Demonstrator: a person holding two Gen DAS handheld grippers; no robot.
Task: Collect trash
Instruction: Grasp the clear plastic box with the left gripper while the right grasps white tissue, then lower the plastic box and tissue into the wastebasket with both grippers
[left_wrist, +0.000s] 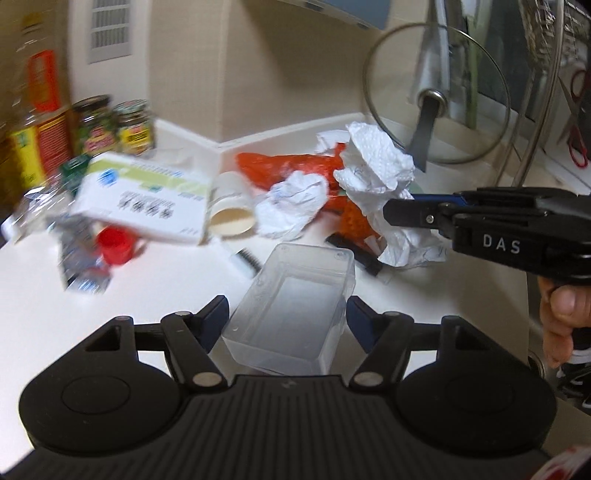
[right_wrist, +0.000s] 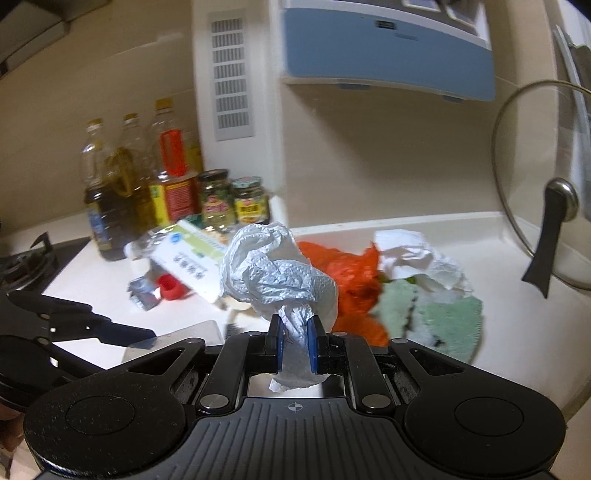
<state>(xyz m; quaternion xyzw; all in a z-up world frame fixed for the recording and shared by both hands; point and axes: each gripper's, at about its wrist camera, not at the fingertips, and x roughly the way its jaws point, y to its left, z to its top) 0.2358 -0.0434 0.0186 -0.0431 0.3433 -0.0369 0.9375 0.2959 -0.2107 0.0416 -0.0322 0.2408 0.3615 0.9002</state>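
Observation:
A clear plastic container (left_wrist: 291, 314) sits tilted between the fingers of my left gripper (left_wrist: 288, 319), which is shut on it just above the white counter (left_wrist: 74, 332). My right gripper (right_wrist: 295, 328) is shut on a crumpled white paper towel (right_wrist: 277, 266). In the left wrist view the right gripper (left_wrist: 391, 212) comes in from the right with that towel (left_wrist: 373, 166) over the trash pile. The pile holds an orange plastic bag (left_wrist: 288, 166), a second paper wad (left_wrist: 291, 206), a paper cup (left_wrist: 231, 210), a white box (left_wrist: 144, 199) and a red cap (left_wrist: 116, 243).
Jars and oil bottles (right_wrist: 166, 184) stand at the back left beside a gas stove (right_wrist: 26, 262). A glass pot lid (right_wrist: 546, 221) leans at the right wall. A green cloth (right_wrist: 443, 317) lies right of the orange bag (right_wrist: 343, 269). A person's hand (left_wrist: 561, 317) holds the right gripper.

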